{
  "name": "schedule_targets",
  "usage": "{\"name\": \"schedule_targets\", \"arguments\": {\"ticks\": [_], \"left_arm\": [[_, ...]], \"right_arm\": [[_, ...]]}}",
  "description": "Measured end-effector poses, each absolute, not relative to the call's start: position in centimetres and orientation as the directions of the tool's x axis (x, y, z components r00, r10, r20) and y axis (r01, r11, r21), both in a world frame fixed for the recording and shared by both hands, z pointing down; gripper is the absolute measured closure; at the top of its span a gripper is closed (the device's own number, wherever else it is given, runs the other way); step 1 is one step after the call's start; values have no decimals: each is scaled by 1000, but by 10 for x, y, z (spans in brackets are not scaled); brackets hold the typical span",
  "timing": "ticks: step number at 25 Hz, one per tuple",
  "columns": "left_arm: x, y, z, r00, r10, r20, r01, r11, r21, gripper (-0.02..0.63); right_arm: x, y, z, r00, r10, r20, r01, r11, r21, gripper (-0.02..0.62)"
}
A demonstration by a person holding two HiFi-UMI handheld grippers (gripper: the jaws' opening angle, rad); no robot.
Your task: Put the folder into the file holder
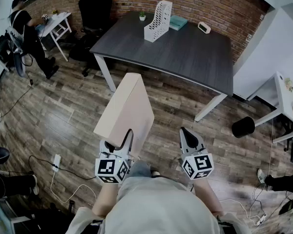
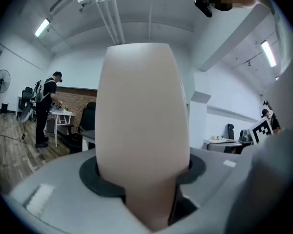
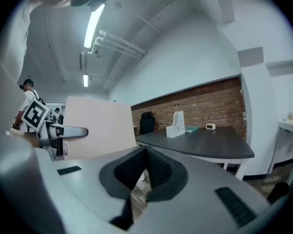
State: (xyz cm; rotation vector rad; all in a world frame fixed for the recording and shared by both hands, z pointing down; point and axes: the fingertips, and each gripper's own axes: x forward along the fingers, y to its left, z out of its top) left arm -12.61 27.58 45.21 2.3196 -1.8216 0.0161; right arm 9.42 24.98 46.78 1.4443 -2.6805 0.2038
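- The folder (image 1: 124, 108) stands upright, clamped at its bottom edge by the left gripper (image 1: 118, 144).
- The file holder (image 1: 157, 21) waits at one o'clock on the table (image 1: 185, 57).
- The right gripper (image 1: 184, 131) is closed and empty.
- Held so low, the folder may swing and miss the file holder.

folder (image 1: 125, 108): beige | file holder (image 1: 157, 19): white, perforated | table (image 1: 185, 52): dark grey | wall (image 1: 210, 4): red brick

no readable text, labels, brands, numbers or signs anywhere in these views
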Motion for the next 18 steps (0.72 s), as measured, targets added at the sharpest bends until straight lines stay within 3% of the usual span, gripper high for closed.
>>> {"name": "schedule_targets", "arguments": {"ticks": [18], "left_arm": [[-112, 293, 434, 210, -975, 76, -971, -198, 136, 344]], "right_arm": [[113, 271, 453, -575, -810, 113, -818, 574, -50, 594]]}}
